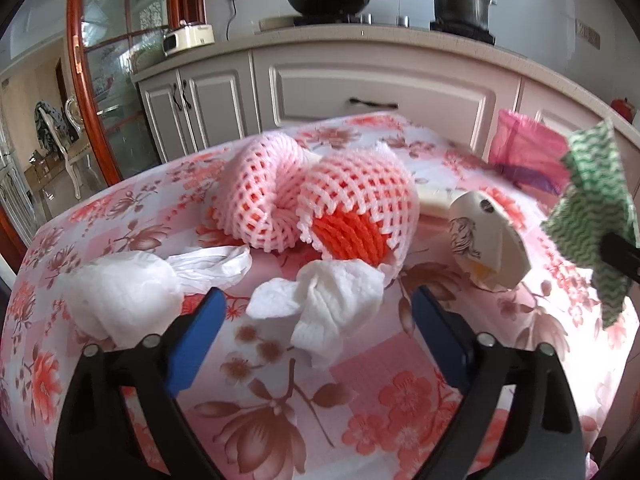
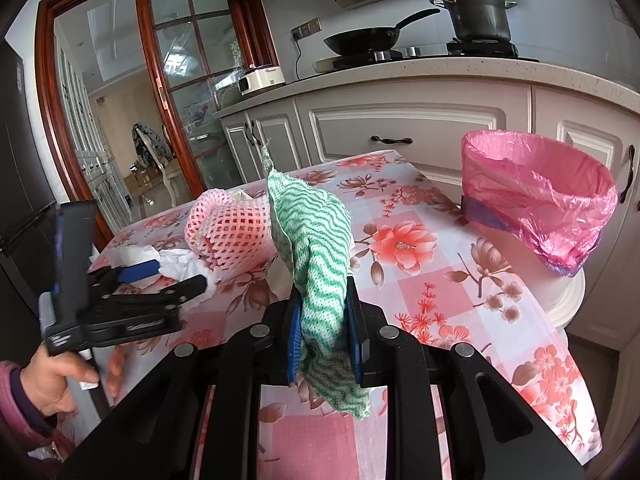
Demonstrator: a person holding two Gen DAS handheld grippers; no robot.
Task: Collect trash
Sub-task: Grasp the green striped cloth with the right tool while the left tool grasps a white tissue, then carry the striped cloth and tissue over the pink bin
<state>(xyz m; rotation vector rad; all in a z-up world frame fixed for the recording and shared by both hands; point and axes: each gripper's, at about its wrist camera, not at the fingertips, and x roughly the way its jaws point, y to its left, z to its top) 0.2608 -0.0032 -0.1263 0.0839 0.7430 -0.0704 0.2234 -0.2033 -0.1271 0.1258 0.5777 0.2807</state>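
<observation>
Your left gripper (image 1: 316, 308): fingers spread wide, straddling a crumpled white tissue (image 1: 324, 300) mid-surface | pink foam fruit nets (image 1: 316, 184) behind it | your right gripper (image 2: 325, 344): fingers clamped on a green wavy-striped cloth (image 2: 316, 240), lifted | pink-lined bin (image 2: 536, 196) at the surface's right edge

A kitchen in daylight. The worktop (image 2: 472, 296) wears a pink floral cloth. Behind it run pale grey cabinets (image 2: 404, 128) with dark handles under a speckled stone counter (image 2: 440, 70). On the hob sit a black frying pan (image 2: 364, 40) and a lidded dark pot (image 2: 480, 16); a cream appliance (image 2: 260, 79) stands near the corner. To the left, a red-wood sliding glass door (image 2: 160, 92) shows a chair (image 2: 150, 148) beyond.
</observation>
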